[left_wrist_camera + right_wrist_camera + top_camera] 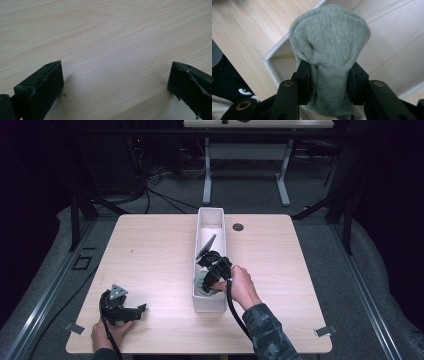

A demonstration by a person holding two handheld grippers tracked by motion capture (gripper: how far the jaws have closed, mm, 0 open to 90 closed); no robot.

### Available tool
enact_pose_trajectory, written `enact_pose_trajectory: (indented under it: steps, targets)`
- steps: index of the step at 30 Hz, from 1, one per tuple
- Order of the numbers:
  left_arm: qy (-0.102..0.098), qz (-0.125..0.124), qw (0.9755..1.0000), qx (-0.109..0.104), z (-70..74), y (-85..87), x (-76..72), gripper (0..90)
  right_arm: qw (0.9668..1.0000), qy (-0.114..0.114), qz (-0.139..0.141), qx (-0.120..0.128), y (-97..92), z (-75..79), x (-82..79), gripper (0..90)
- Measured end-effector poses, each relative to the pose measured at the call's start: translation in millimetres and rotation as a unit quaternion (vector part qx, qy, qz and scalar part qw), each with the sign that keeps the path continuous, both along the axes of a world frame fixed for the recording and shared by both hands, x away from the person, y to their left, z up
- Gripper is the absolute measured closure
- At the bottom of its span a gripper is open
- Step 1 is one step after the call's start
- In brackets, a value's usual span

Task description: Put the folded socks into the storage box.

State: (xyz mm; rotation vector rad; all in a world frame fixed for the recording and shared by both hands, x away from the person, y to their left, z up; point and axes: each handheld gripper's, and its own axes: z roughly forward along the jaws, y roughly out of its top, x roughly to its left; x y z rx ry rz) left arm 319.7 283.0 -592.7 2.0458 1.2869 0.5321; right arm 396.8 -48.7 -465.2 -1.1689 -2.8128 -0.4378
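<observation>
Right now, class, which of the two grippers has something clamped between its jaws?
The right gripper: its jaws pinch a grey-green knitted cloth over the white bin. The left gripper rests open on the bare table.

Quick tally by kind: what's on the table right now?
Grey-green sock: 1, clamped in the right gripper
White bin: 1
Gripper: 2, the left gripper open on the table
Total: 4

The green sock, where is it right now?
The green sock is clamped in the right gripper, over the near end of the white bin at the table's middle.
</observation>
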Motion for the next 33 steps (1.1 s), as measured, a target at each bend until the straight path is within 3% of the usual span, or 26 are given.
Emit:
enact_pose_trajectory:
  steps: [17, 33]
  targets:
    - [0.0, 0.0, 1.0, 0.0, 0.0, 0.1, 0.0, 0.2, 0.9997, 0.008, 0.015, -0.02, 4.6, -16.3, -0.9, 60.1]
    - [0.0, 0.0, 1.0, 0.0, 0.0, 0.0, 0.0, 0.2, 0.9994, 0.021, 0.015, -0.024, 5.5, -22.7, 0.9, 51.7]
